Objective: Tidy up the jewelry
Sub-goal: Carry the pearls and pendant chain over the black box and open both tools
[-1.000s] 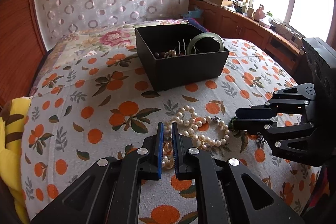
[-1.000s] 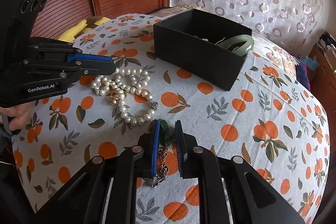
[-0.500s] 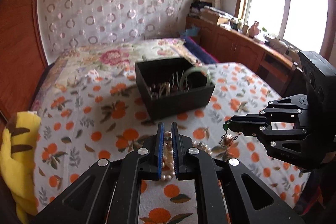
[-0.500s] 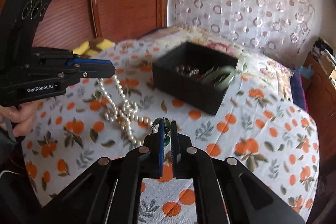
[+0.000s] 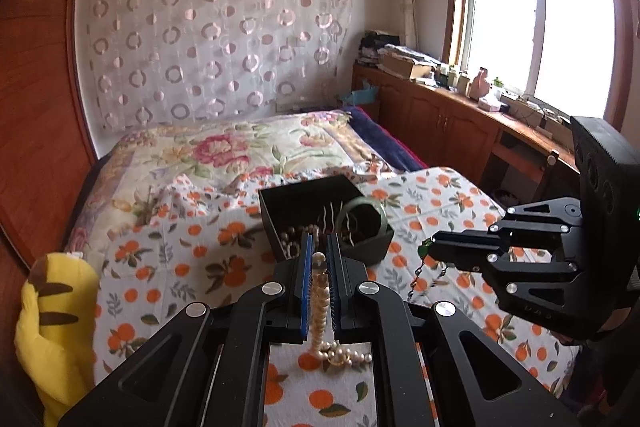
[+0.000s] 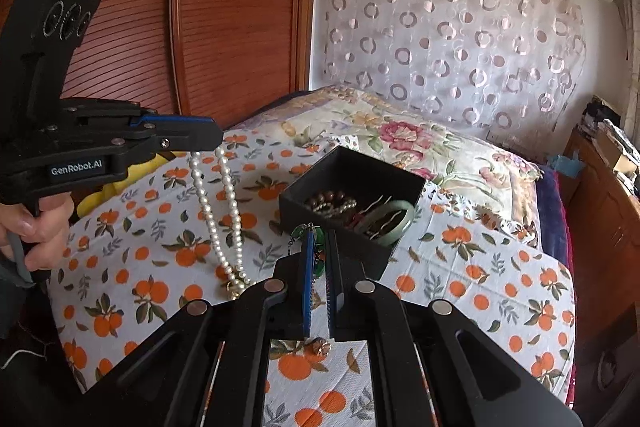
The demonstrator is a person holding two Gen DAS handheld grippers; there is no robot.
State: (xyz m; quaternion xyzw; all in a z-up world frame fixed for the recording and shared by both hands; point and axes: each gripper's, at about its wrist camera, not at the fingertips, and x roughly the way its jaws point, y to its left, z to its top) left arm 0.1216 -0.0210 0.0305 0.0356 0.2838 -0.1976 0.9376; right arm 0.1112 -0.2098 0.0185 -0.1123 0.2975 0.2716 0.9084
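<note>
1. The left gripper (image 5: 319,259) is pinching a pearl necklace (image 6: 218,219), its jaws narrowed onto the strand, which is hanging down in two lines with its lower end reaching the orange-print bedspread (image 6: 500,267)
2. The right gripper (image 6: 319,247) is clamping a green bead chain (image 5: 424,259) between nearly closed jaws, its loose end dangling above the bedspread
3. A black box (image 6: 360,179) is sitting on the bed beyond both grippers, holding a green bangle (image 6: 386,223), dark beads (image 6: 328,201) and wavy hairpins
4. The left gripper's side is showing the label "GenRobot.AI"
</note>
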